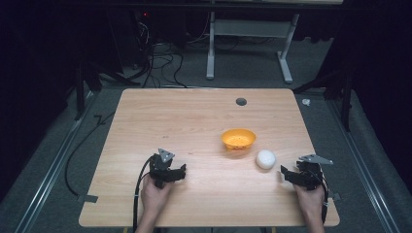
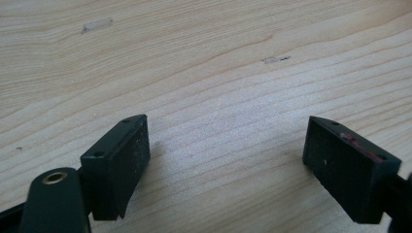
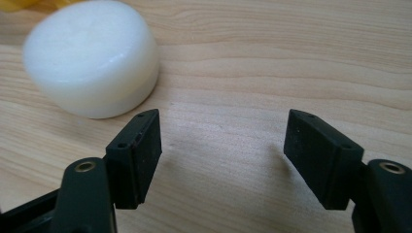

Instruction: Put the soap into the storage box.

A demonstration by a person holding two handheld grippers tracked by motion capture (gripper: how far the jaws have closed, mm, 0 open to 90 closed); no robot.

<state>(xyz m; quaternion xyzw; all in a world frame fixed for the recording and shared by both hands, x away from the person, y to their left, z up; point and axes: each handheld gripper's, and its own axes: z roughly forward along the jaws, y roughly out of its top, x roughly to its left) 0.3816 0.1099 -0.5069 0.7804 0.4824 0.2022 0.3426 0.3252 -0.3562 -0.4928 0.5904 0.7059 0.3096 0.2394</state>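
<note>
The white puck (image 3: 92, 56) is lying just ahead-left of the right gripper (image 3: 223, 155), nearer than the left gripper (image 2: 226, 162); both grippers' fingers are gaping wide, holding nothing

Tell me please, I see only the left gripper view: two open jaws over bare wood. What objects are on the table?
Observer: An orange bowl stands right of the table's centre, and a white round object lies beside it, apart from it.
Operator: Is the right gripper holding something?
Observer: No. The right gripper has its jaws open over bare wood; the white object lies ahead and to their left, untouched.
Operator: Where is my left gripper relative to the bowl?
Observer: In the high view, the left gripper is left of the bowl and nearer the person.
</note>
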